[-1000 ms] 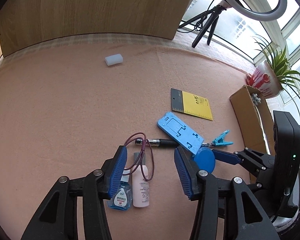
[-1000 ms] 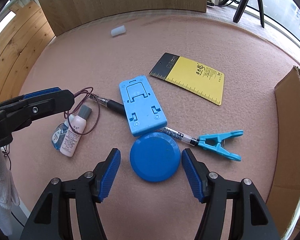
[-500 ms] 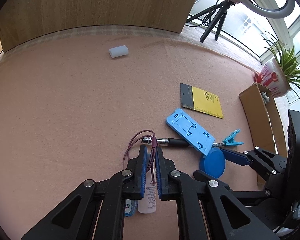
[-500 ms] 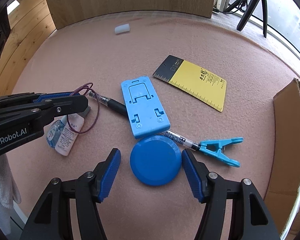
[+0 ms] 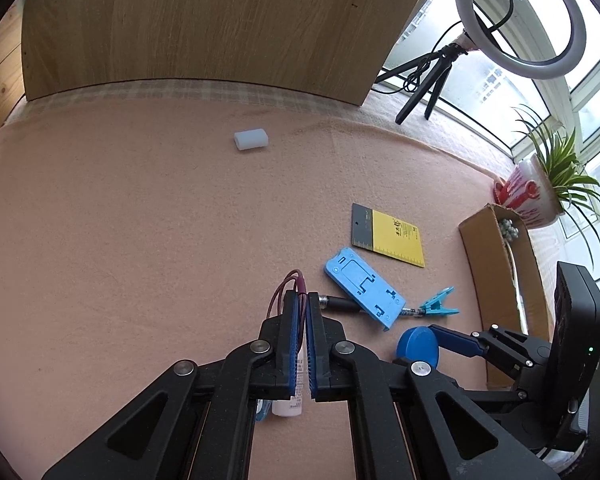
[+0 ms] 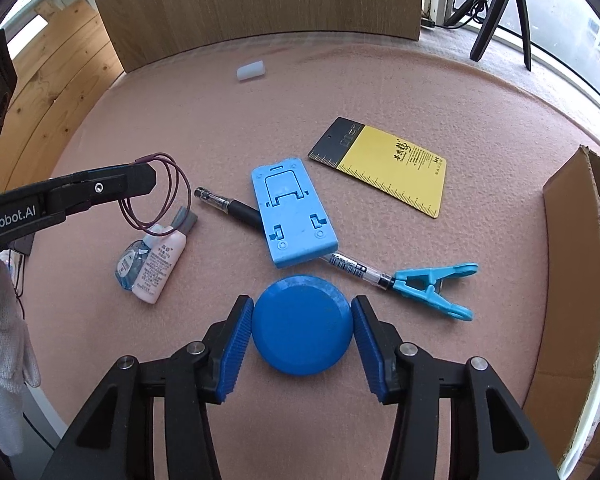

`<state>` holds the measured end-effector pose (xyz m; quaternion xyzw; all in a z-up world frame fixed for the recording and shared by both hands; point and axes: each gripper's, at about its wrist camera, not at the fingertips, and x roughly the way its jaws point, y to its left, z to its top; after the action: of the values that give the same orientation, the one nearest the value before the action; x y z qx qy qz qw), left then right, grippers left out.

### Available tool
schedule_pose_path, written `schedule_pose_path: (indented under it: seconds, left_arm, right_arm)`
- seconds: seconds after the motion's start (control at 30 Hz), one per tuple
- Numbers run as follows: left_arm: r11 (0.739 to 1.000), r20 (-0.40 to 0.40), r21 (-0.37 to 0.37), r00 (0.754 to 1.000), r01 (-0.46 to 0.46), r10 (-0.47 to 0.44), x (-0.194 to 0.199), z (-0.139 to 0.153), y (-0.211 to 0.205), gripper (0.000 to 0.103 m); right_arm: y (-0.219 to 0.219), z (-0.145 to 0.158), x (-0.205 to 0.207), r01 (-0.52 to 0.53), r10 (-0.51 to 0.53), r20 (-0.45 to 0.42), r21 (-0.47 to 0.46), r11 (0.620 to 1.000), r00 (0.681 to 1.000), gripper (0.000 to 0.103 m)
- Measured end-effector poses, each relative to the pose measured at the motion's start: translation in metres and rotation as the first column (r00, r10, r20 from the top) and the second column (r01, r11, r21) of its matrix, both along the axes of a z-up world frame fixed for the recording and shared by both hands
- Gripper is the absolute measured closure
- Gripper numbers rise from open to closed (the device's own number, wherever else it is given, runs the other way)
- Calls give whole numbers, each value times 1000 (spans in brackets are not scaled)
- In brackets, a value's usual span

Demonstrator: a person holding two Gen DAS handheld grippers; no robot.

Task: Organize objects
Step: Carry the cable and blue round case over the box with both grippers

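- Left gripper (image 6: pixel 150 178) is clamped on the maroon hair tie (image 6: pixel 168 192); its arm reads "enRobot.AI".
- Right gripper (image 6: pixel 302 330) is closing around the blue round lid (image 6: pixel 300 326), pads nearly touching.
- Pink cloth (image 5: pixel 140 220) lies bare toward the wooden panel (image 5: pixel 220 20).

Pen (image 6: pixel 240 211) middle hidden under phone stand (image 6: pixel 292 216); yellow card (image 6: pixel 384 168) print unreadable.

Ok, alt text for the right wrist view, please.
The right tongs are closing around a round blue plastic lid on a pink felt tabletop. At left, the left tongs pinch a maroon elastic loop above two small bottles, beside a light-blue plastic phone stand.
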<state>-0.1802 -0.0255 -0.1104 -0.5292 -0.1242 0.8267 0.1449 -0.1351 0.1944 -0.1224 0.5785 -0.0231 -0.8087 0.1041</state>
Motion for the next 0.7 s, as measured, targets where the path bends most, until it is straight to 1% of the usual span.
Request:
schedule_pose_path:
  seconds: [0.2, 0.37, 0.53, 0.7]
  left_arm:
    - [999, -38, 24, 999, 23, -22, 11, 20, 11, 100]
    - [997, -65, 47, 996, 64, -61, 20, 35, 35, 100]
    - [989, -92, 75, 988, 129, -122, 32, 49, 73, 100]
    - [973, -111, 101, 974, 207, -196, 43, 60, 120, 100]
  right_arm:
    - [17, 21, 15, 23, -25, -40, -37, 999, 999, 57]
    - [40, 38, 28, 61, -65, -70, -65, 996, 995, 57]
    - [68, 57, 45, 104, -112, -109, -77, 992, 988, 57]
    - [107, 69, 65, 162, -171, -135, -79, 984, 976, 57]
